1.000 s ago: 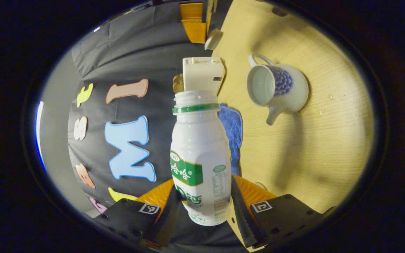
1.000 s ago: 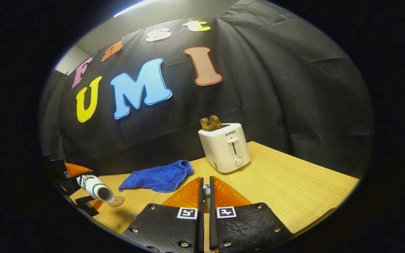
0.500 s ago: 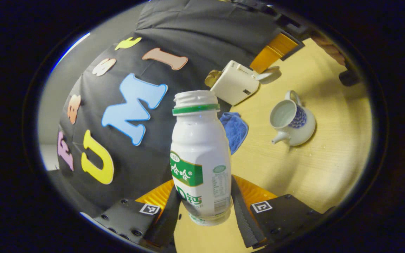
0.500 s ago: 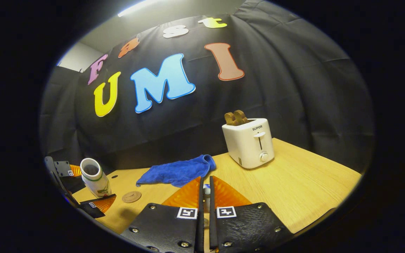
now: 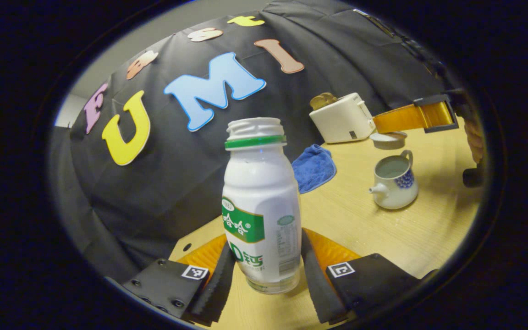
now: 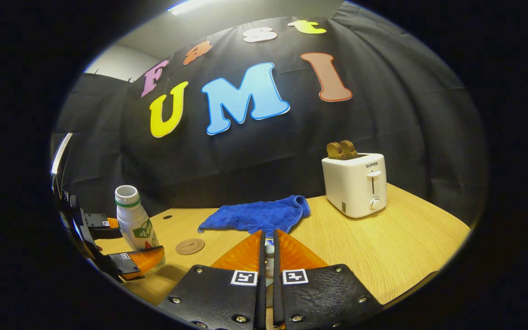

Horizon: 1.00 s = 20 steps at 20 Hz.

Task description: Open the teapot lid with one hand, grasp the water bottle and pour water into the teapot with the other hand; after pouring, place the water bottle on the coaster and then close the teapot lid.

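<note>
The left gripper (image 5: 266, 275) is clamped on the water bottle (image 5: 260, 215), both fingers pressing the lower sides of its white body, and the bottle stands upright with its cap off and a green ring round the neck, its base close over or on the wooden table (image 5: 383, 233), I cannot tell which. In the right gripper view that same bottle (image 6: 136, 224) shows at the left with the round coaster (image 6: 189, 246) lying flat on the table just to its right, apart from it. Farther out in the left gripper view, the teapot (image 5: 394, 181) stands on the table with its mouth open and its spout pointing toward the bottle. Above and behind it the right gripper (image 5: 397, 133) holds the teapot lid (image 5: 387, 140) in the air. In its own view the right gripper (image 6: 268, 256) has its fingers drawn almost together on a small knob, presumably the lid's. Behind lie a crumpled blue cloth (image 6: 259, 213) and a white toaster (image 6: 355, 183) with bread sticking out of its slots
</note>
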Tool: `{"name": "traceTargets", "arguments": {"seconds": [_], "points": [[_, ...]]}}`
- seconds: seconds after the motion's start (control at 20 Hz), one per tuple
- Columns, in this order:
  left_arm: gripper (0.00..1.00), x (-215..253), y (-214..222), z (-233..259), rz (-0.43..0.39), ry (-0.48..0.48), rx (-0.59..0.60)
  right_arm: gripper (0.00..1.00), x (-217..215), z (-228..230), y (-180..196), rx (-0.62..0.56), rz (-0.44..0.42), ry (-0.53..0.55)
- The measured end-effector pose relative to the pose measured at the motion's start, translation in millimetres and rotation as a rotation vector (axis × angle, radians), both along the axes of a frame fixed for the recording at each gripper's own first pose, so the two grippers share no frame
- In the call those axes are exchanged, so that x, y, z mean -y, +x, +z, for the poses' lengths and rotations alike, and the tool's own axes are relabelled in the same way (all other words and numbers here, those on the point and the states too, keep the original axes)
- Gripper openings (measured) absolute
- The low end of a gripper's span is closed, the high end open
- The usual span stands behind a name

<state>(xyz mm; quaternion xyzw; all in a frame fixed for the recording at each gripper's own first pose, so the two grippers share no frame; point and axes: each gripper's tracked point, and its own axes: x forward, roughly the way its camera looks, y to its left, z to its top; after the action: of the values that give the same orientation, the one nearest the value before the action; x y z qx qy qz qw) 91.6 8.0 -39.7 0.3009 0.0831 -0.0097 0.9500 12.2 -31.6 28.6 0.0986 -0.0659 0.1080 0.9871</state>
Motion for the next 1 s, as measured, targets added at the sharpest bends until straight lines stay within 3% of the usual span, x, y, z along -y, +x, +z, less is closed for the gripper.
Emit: {"name": "traceTargets", "arguments": {"seconds": [0.4,0.45,0.55,1.0], "points": [[0.85,-7,-6,6,0.023,-0.233,0.033,0.06,-20,-14,3,-0.034,0.022,-0.087],[0.73,-7,-4,7,0.024,-0.264,0.034,0.06,-21,-15,4,-0.039,0.018,-0.097],[0.86,-10,-4,8,0.040,-0.297,0.041,0.06,-23,-17,4,-0.044,0.018,-0.106],[0.85,-33,-1,11,0.098,-0.361,0.056,0.06,-24,-21,2,-0.062,-0.002,-0.123]]}}
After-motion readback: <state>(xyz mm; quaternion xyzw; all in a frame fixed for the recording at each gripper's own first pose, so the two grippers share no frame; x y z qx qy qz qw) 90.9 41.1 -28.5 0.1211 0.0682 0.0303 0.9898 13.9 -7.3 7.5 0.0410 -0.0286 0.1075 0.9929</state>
